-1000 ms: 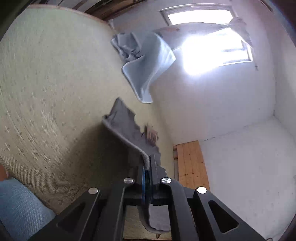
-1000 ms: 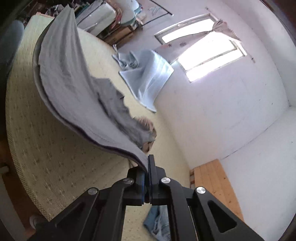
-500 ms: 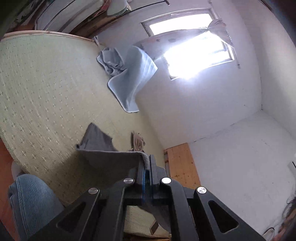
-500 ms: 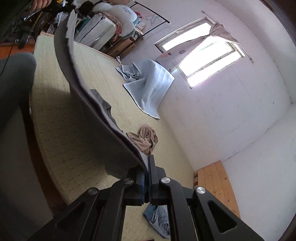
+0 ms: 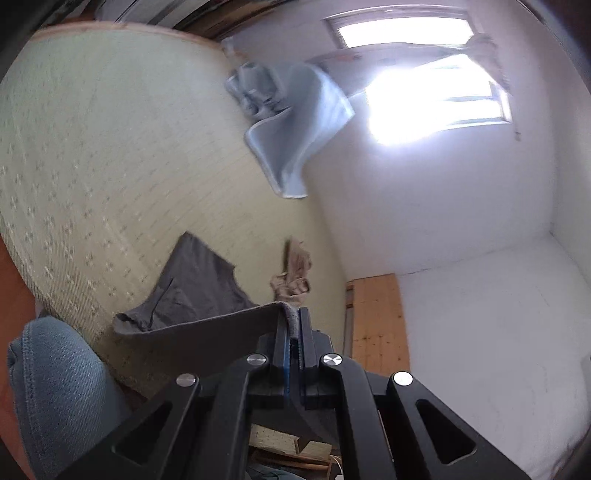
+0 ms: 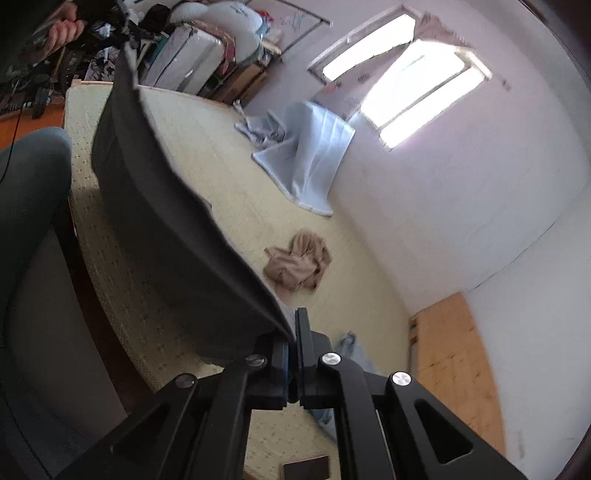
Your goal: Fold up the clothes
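The left tool (image 5: 293,325) points forward and somewhat downward over a pale yellow woven mat with a small cross pattern (image 5: 92,147), and its two black jaws are pressed together on the edge of a dark grey cloth garment (image 5: 199,280). From that pinch the grey fabric runs off to the left as a taut band and then drops, so that its far part lies spread on the mat while the gripped edge is held above it. The right tool (image 6: 291,332) tilts downward as well, a little more steeply, with its jaws likewise closed tight on another edge of the same dark grey cloth garment (image 6: 166,206); here the fabric rises up and away to the left in a broad curved sheet hanging clear of the mat (image 6: 221,177). At the top left of the right wrist view a hand (image 6: 64,31) grips a dark object where that sheet ends; what it is cannot be made out. A crumpled tan garment (image 6: 297,264) lies on the mat just beyond the tools, apart from the grey one, and a pale blue sheet (image 6: 306,155) lies bunched farther off below a bright window (image 6: 406,88). A knee in blue denim (image 5: 55,387) shows at the lower left of the left wrist view.
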`<state>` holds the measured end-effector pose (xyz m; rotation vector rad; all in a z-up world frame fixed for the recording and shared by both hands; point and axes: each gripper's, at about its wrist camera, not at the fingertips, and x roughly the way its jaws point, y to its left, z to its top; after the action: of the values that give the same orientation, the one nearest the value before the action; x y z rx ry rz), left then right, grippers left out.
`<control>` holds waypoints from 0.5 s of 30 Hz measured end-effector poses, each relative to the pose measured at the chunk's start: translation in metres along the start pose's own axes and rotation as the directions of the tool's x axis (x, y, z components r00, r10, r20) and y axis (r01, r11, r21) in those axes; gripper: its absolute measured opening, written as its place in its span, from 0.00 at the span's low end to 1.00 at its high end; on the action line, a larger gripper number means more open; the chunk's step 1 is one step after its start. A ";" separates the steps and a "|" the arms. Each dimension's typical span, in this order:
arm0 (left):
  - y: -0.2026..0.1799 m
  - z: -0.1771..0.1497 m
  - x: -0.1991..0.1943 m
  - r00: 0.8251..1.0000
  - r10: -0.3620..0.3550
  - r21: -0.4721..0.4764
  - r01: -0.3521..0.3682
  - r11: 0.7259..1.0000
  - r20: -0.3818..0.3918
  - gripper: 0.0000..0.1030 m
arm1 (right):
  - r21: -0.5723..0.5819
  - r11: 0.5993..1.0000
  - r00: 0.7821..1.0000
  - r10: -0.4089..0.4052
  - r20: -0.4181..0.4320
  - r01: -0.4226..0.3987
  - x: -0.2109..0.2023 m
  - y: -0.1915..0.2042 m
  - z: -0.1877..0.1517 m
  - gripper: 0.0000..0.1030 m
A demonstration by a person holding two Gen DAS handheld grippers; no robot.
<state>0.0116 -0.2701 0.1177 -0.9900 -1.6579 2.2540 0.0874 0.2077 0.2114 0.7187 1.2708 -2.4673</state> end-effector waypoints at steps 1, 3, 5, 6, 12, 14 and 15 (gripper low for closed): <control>0.002 0.003 0.011 1.000 0.015 -0.003 -0.015 1.000 -0.007 0.01 | 0.006 1.000 1.000 0.016 -0.017 -0.016 0.010 -0.003 0.001 0.01; 0.004 0.009 0.031 0.999 0.045 -0.004 -0.045 0.999 -0.019 0.01 | 0.021 0.999 0.998 0.045 -0.046 -0.044 0.032 -0.011 0.002 0.01; 0.006 0.017 0.053 0.997 0.071 -0.010 -0.072 0.997 -0.034 0.01 | 0.050 0.996 0.995 0.075 -0.073 -0.071 0.056 -0.020 0.003 0.01; 0.006 0.023 0.064 0.995 0.085 -0.013 -0.086 0.996 -0.044 0.01 | 0.063 0.994 0.992 0.090 -0.087 -0.085 0.069 -0.025 0.004 0.01; 0.008 0.057 0.124 0.984 0.168 -0.011 -0.169 0.986 -0.052 0.01 | 0.109 0.981 0.975 0.173 -0.143 -0.158 0.141 -0.049 0.010 0.01; 0.010 0.067 0.146 0.978 0.201 -0.004 -0.202 0.979 -0.056 0.01 | 0.122 0.977 0.969 0.191 -0.156 -0.173 0.166 -0.056 0.013 0.01; 0.012 0.073 0.158 0.974 0.220 -0.006 -0.221 0.975 -0.059 0.01 | 0.128 0.975 0.966 0.200 -0.164 -0.180 0.181 -0.059 0.015 0.01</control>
<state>-0.1500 -0.2522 0.0540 -1.2885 -1.6107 2.3264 -0.0952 0.2270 0.1607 1.0574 1.0691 -2.3754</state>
